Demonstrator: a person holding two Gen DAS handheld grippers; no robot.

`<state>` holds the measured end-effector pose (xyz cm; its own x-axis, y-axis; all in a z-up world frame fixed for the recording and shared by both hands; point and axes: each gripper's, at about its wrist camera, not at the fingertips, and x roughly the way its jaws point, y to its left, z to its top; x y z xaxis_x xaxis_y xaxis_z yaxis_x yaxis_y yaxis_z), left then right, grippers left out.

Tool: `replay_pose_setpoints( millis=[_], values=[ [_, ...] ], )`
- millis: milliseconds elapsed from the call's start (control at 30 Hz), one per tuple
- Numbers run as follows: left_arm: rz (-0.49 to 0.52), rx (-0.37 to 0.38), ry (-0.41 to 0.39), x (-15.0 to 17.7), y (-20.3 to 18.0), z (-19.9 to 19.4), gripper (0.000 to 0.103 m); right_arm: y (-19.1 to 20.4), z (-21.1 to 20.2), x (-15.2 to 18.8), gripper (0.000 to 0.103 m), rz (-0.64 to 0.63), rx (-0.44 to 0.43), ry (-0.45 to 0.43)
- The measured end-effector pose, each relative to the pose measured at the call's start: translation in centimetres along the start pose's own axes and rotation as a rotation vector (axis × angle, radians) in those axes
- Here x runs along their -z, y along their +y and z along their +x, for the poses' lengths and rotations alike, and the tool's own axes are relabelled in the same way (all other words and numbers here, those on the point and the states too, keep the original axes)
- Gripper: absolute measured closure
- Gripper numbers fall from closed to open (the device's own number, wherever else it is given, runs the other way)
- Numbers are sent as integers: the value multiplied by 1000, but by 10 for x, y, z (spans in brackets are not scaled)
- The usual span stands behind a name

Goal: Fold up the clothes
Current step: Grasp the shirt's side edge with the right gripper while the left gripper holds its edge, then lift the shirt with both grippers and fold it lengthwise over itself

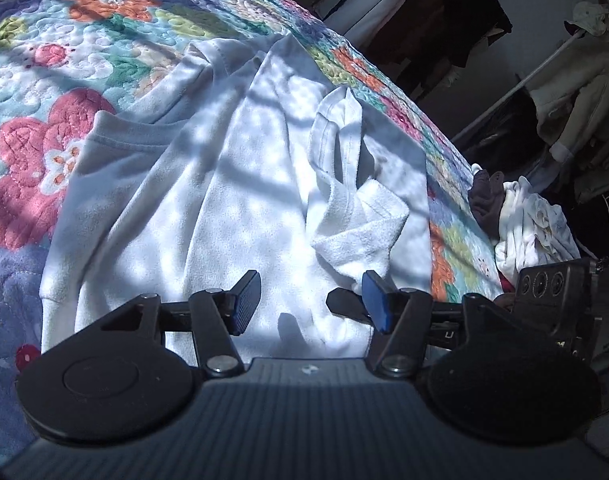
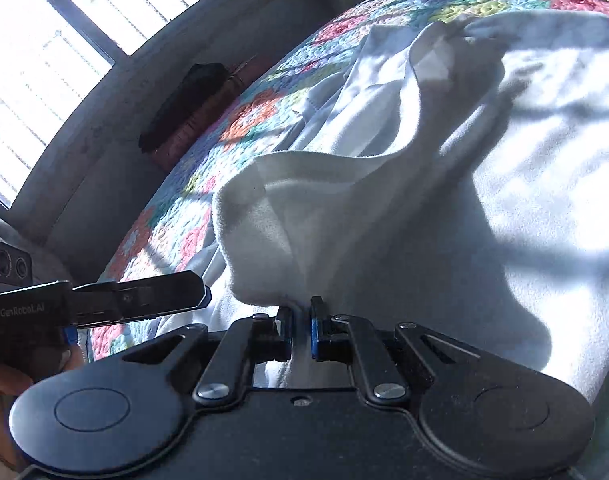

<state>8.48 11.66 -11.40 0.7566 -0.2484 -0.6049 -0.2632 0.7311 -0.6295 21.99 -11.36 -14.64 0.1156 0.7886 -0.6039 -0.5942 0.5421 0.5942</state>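
Two sets of fingers work one white garment on the bed.
Right fingers (image 2: 301,330) pinch a raised fold of the white garment (image 1: 232,184), lifting it off the floral quilt (image 1: 64,60); left fingers (image 1: 308,300) hover spread wide, holding nothing, just above the garment's near edge, with a clothes pile (image 1: 532,224) near the bed's side.
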Motion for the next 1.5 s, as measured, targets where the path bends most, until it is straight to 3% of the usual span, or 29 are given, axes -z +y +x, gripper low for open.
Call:
replay_pose_setpoints(
  millis=[67,167,300,367,400,433,500,533,633,667,733,867,967,1067,1133,1167,1233,1333,1433,1500],
  values=[
    [-39,48,3,0,1,6,43,-2,0,0,93,-4,-23,2],
    [-16,101,-17,-1,-5,12,41,9,-2,4,93,-76,-20,-8],
    [27,92,-41,-5,-12,22,41,27,2,13,92,-161,-36,-9],
    [36,85,-62,-7,-13,26,50,37,5,17,92,-227,-13,2],
    [60,77,-71,-8,-14,27,80,40,6,18,92,-249,0,5],
    [104,45,-76,-9,-17,27,92,41,6,19,92,-257,7,4],
    [179,-34,-98,-9,-23,24,95,41,6,19,90,-244,8,5],
    [202,-51,-112,-8,-25,22,95,39,4,18,87,-230,19,11],
    [199,-53,-148,-9,-24,10,96,37,0,20,51,-220,25,58],
    [192,-50,-162,-10,-23,5,96,38,-1,22,43,-220,35,84],
    [217,-66,-220,-10,-26,-8,97,41,-5,29,43,-235,60,123],
    [382,-126,-372,-7,-49,-42,97,53,-16,43,41,-278,127,135],
    [316,-125,-417,-11,-41,-66,97,60,-26,47,40,-325,185,123],
    [336,-240,-465,-2,-27,-76,97,62,-37,52,40,-301,199,107],
    [387,-375,-491,5,-20,-76,97,58,-49,54,40,-251,171,78],
    [374,-413,-491,8,-11,-77,97,55,-55,55,39,-220,152,59],
    [283,-408,-444,8,9,-78,97,44,-64,57,38,-154,128,44],
    [205,-402,-370,11,28,-70,97,24,-64,60,38,-84,190,50],
    [211,-418,-369,15,30,-65,97,6,-62,59,38,-7,253,56],
    [238,-407,-393,15,24,-69,97,-3,-59,58,38,45,247,57]
  ],
)
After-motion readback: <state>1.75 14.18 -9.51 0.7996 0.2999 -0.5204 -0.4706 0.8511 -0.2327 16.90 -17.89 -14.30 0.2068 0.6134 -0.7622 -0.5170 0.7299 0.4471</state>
